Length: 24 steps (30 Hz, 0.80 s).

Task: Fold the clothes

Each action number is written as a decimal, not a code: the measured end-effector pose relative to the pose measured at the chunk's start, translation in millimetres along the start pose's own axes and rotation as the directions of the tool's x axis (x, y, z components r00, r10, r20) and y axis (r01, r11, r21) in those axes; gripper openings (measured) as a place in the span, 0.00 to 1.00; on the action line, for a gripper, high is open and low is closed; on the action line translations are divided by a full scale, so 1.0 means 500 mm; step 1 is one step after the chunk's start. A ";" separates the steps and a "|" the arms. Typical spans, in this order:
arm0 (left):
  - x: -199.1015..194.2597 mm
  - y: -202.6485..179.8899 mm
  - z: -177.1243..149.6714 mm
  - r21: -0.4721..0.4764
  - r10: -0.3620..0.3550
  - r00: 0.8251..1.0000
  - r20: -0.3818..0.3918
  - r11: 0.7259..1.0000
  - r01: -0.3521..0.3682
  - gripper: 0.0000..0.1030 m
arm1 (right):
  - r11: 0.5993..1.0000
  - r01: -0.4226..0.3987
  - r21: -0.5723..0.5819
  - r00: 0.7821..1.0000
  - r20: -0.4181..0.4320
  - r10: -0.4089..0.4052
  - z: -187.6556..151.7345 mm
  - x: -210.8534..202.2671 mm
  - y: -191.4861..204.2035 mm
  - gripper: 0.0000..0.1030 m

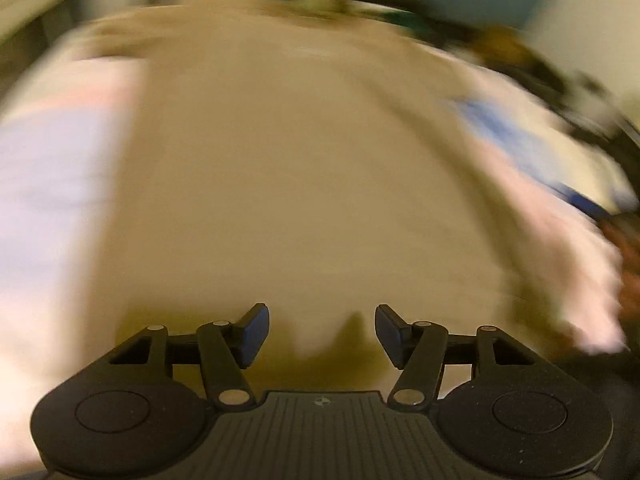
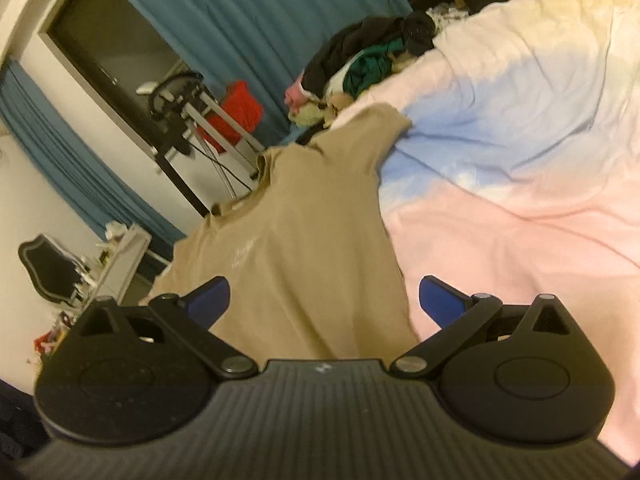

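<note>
Left wrist view, blurred: the left gripper [image 1: 322, 334] stands open and empty over the tan shirt [image 1: 288, 168].

Right wrist view: the right gripper [image 2: 324, 304], open, hovers above the shirt's lower part on the bed [image 2: 520, 208]; a clothes pile [image 2: 360, 64] lies far ahead.

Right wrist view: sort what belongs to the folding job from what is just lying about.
Job:
- tan short-sleeved cotton T-shirt, spread flat
- pink and blue pastel bedcover beneath it
- right tool, open above the shirt

Lying about:
- heap of dark and green clothes
- red fabric item
- blue curtain
</note>
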<state>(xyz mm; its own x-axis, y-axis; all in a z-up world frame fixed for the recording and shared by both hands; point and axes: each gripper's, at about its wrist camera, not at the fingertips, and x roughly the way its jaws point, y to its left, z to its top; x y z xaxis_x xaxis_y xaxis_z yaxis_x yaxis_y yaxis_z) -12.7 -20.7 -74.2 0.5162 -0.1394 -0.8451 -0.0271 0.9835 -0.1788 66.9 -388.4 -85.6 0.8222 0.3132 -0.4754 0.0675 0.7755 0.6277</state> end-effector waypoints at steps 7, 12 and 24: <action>-0.024 0.202 0.026 -0.317 0.111 0.984 -0.140 0.936 -0.151 0.63 | 1.000 -0.013 0.000 1.000 -0.015 0.013 -0.019 -0.021 0.019 1.00; 0.027 0.207 0.029 -0.243 0.115 0.960 -0.255 0.953 -0.179 0.64 | 1.000 0.024 0.015 1.000 -0.008 -0.024 -0.026 -0.035 0.017 1.00; -0.074 0.195 0.045 -0.065 0.121 0.972 -0.199 0.989 -0.136 0.03 | 0.998 0.066 0.001 0.998 0.011 -0.066 -0.031 -0.045 0.028 1.00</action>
<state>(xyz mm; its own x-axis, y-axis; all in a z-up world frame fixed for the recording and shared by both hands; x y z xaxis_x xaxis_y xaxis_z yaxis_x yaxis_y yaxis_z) -15.3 82.8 -48.8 0.3282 -0.0395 -0.9438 -0.1530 0.9837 -0.0944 40.7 -376.1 -75.6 0.8220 0.2552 -0.5090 0.1221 0.7941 0.5954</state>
